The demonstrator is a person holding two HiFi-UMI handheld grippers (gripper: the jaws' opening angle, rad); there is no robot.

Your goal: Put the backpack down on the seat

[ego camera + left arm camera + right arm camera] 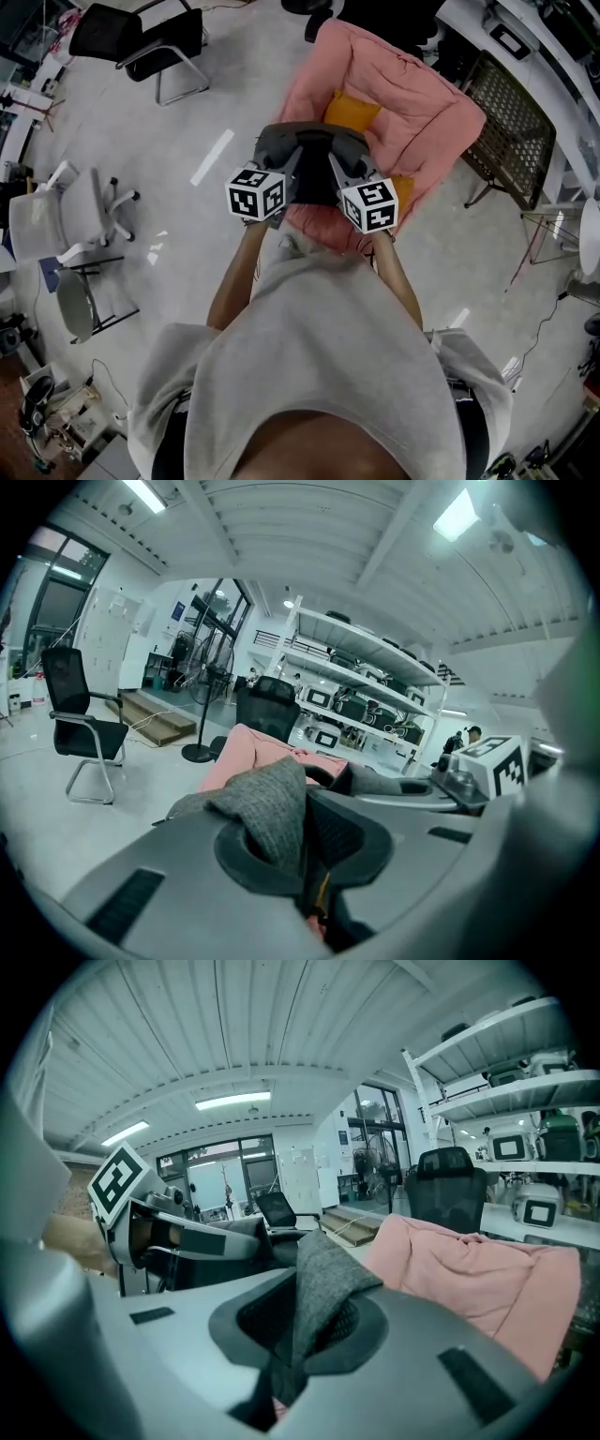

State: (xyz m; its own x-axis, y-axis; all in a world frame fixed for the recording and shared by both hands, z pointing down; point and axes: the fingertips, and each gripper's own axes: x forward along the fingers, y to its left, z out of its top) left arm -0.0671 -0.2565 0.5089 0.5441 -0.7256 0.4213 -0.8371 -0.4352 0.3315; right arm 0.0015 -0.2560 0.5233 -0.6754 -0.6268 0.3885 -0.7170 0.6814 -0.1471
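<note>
The grey backpack (312, 148) hangs between both grippers, just above the front of the pink padded seat (417, 108), which has an orange cushion (351, 112) on it. My left gripper (284, 169) is shut on a fold of the backpack's grey fabric (272, 803). My right gripper (339, 171) is shut on another grey fold (323, 1283). The two grippers stand close together, side by side, with the bag's dark middle (314, 186) between them. The pink seat shows behind the fabric in both gripper views (248, 752) (478, 1274). The bag's underside is hidden.
A black visitor chair (141, 42) stands at the far left and a white office chair (66, 211) at the left. A dark mesh chair (511, 122) stands right of the seat. Shelves with equipment (356, 672) line the room's far side.
</note>
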